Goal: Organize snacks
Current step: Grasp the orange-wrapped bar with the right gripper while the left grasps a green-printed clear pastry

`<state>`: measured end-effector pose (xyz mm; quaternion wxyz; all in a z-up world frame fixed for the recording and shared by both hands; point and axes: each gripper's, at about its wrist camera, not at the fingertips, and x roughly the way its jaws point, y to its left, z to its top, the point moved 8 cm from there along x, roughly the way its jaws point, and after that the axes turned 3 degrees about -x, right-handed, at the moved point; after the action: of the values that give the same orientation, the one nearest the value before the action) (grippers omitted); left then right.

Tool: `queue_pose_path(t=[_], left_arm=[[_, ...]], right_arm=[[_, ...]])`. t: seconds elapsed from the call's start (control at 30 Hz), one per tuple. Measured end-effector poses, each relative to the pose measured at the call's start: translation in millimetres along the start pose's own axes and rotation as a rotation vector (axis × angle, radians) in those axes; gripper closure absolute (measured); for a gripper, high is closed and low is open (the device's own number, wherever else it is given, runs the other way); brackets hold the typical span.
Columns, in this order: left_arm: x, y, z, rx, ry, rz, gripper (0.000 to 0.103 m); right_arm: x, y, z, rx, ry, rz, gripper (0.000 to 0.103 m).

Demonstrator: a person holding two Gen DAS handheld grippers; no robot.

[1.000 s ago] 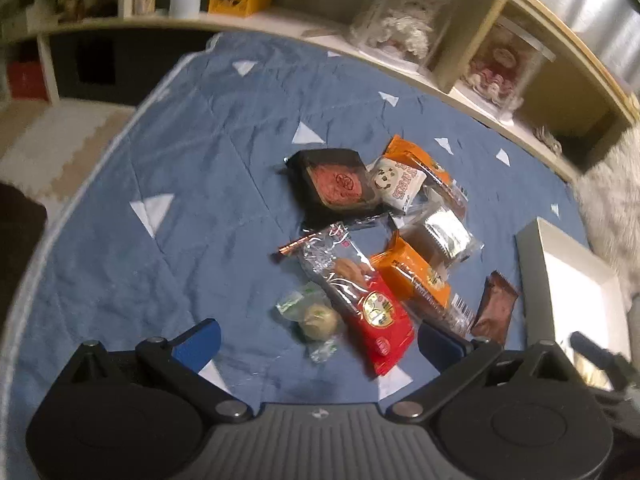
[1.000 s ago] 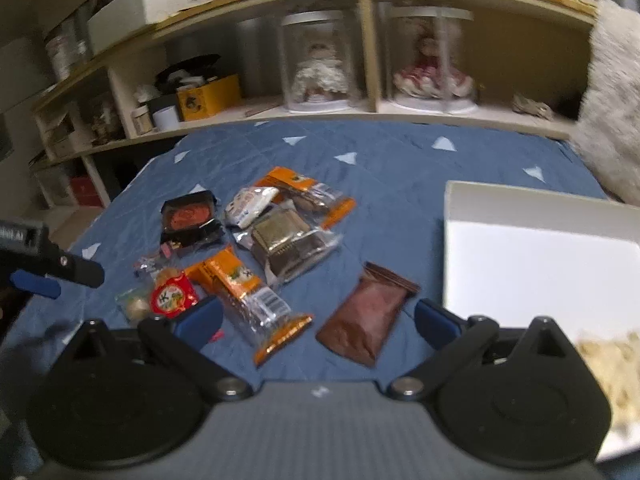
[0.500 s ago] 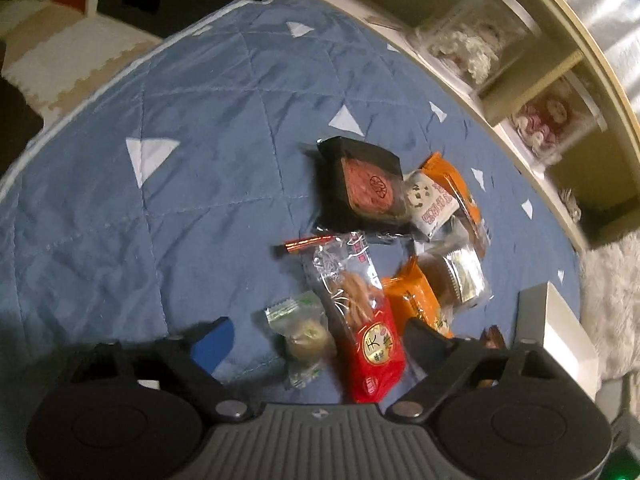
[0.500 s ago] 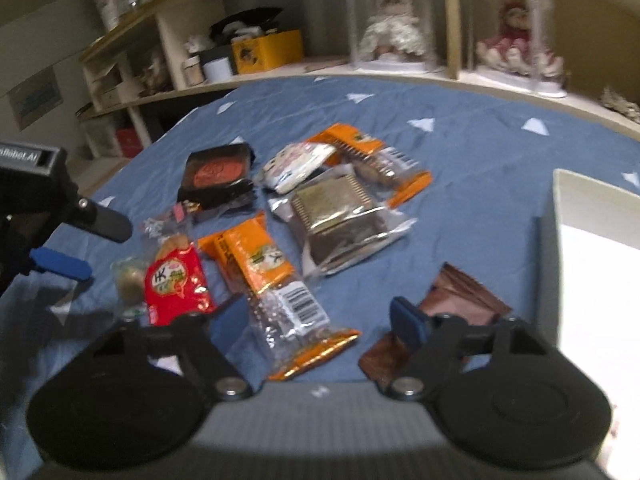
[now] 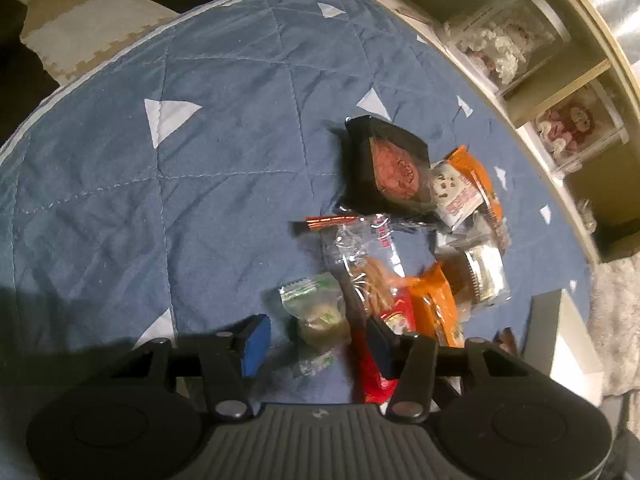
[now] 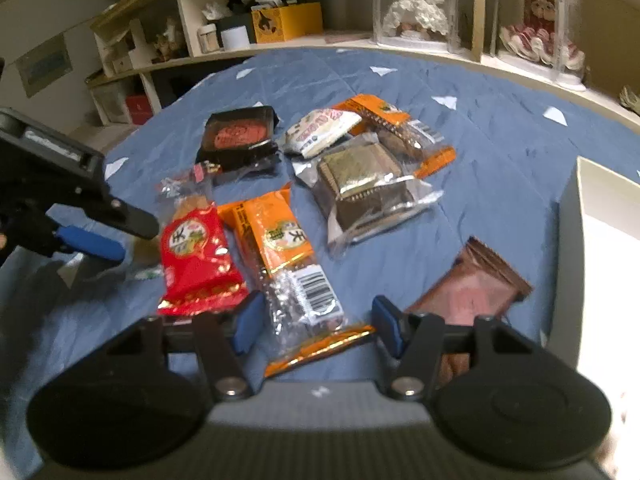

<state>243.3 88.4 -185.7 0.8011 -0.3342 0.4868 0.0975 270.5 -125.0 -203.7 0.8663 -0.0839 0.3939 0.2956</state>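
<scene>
Left gripper [image 5: 316,338]: jaws apart, blue pads either side of a small green-and-clear wrapped sweet [image 5: 318,312]; pads not visibly touching it, nothing gripped. In the right wrist view the same gripper [image 6: 90,242] sits at the left edge, low over the blue quilted cover [image 5: 200,120].

Right gripper [image 6: 316,328]: jaws apart, straddling the near end of an orange-and-clear snack packet [image 6: 288,256] (barcode end toward the camera). Contact cannot be told; nothing lifted.

Snack pile lies mid-cover:
- red snack packet [image 6: 196,256], just left of the orange one, edges touching.
- black tray pack with a red disc inside [image 6: 238,138], far left of the pile.
- white printed pouch [image 6: 320,130], right of the black pack.
- second orange packet [image 6: 384,120], farthest, partly under the pouch.
- clear bag holding a dark cake [image 6: 366,184], centre right.
- brown sachet [image 6: 472,284], near right, apart from the rest, beside the white box [image 6: 568,248] (only its left wall and some bright floor show).

Shelf behind with two cased dolls [image 6: 414,8].
</scene>
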Motion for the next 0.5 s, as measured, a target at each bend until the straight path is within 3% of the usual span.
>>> queue_pose_path(t=[0.47, 0.5], left_arm=[[7.2, -7.1, 2.5, 0.026, -0.042, 0.008, 0.054], [7.5, -8.3, 1.8, 0.037, -0.042, 0.010, 0.054]], right_arm=[[-37.2, 40.6, -31.6, 0.088, 0.101, 0.083, 0.052], [-39.0, 43.8, -32.7, 0.094, 0.106, 0.098, 0.059]])
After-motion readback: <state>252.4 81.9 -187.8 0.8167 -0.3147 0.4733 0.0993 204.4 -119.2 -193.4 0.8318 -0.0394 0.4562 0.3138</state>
